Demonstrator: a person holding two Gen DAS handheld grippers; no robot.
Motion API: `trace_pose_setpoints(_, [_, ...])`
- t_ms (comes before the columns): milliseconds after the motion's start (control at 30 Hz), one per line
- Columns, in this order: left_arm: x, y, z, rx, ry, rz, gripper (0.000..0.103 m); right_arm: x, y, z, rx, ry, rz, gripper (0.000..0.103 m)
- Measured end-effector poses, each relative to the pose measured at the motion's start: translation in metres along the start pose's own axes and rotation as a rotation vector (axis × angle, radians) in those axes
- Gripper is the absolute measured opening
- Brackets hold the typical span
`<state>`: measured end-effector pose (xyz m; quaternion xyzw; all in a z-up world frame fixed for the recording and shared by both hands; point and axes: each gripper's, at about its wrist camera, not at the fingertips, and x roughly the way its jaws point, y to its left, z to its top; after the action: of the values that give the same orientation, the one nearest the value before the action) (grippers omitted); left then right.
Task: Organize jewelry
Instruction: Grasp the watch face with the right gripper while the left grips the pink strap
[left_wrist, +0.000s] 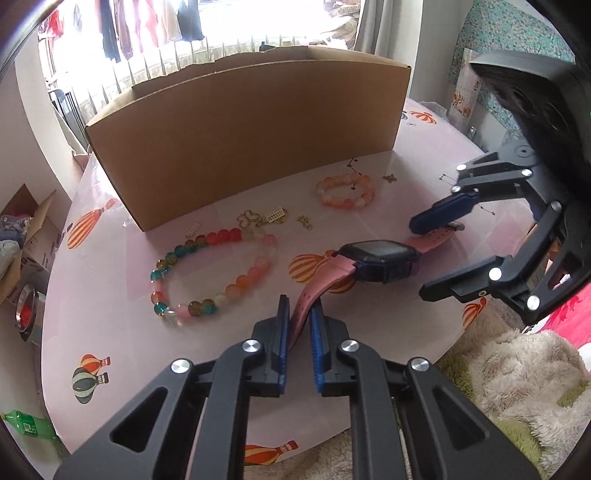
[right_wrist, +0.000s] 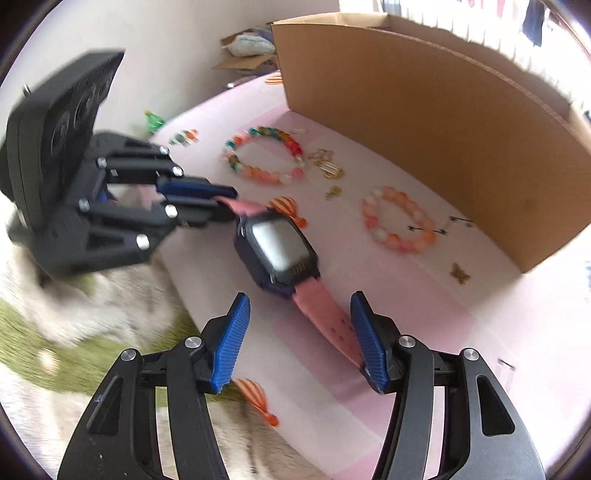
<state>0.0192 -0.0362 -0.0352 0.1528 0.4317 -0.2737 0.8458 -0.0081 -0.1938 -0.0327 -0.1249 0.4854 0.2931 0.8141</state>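
A smartwatch (left_wrist: 380, 258) with a dark case and pink straps lies on the pink tablecloth (left_wrist: 110, 332). My left gripper (left_wrist: 299, 310) is shut on the near pink strap, which rises between its blue pads. In the right wrist view the same left gripper (right_wrist: 225, 202) pinches that strap beside the watch (right_wrist: 277, 247). My right gripper (right_wrist: 299, 299) is open, with the other strap lying between its fingers close to the right-hand pad (right_wrist: 369, 343). The left wrist view shows the right gripper (left_wrist: 421, 258) straddling the watch's far end.
A tall cardboard box (left_wrist: 251, 129) stands behind the jewelry. Before it lie a large multicoloured bead bracelet (left_wrist: 221, 236), a small pink-orange bracelet (left_wrist: 347, 204), gold charms (left_wrist: 273, 216) and a butterfly charm (right_wrist: 460, 273). A fluffy blanket (left_wrist: 517, 369) borders the table's near edge.
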Motion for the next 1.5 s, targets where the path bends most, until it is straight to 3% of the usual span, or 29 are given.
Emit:
trace_pose_setpoints(133, [0.001,-0.002,0.000,0.008,0.009,0.008,0.010,-0.004,0.010,-0.012,-0.062,-0.005,-0.186,0.030])
trace_pose_setpoints(233, [0.000,-0.003,0.000,0.003,0.014,0.008,0.010,-0.004,0.013,-0.017,-0.059,-0.025,-0.275,0.018])
trace_pose_setpoints(433, [0.002,-0.006,-0.001,0.019,0.003,0.028,0.010,-0.003,0.023,-0.022,-0.009,-0.086,-0.428,0.010])
trace_pose_setpoints(600, [0.003,-0.014,-0.001,0.076,0.000,0.066,0.010,0.001,0.026,-0.025,0.082,-0.134,-0.506,0.009])
trace_pose_setpoints(867, [0.003,-0.020,-0.001,0.087,0.004,0.097,0.010,0.004,0.017,-0.024,0.219,-0.209,-0.511,0.010])
trace_pose_setpoints(1500, [0.005,-0.024,0.002,0.070,0.015,0.122,0.010,0.000,0.021,-0.034,0.235,-0.236,-0.511,0.010])
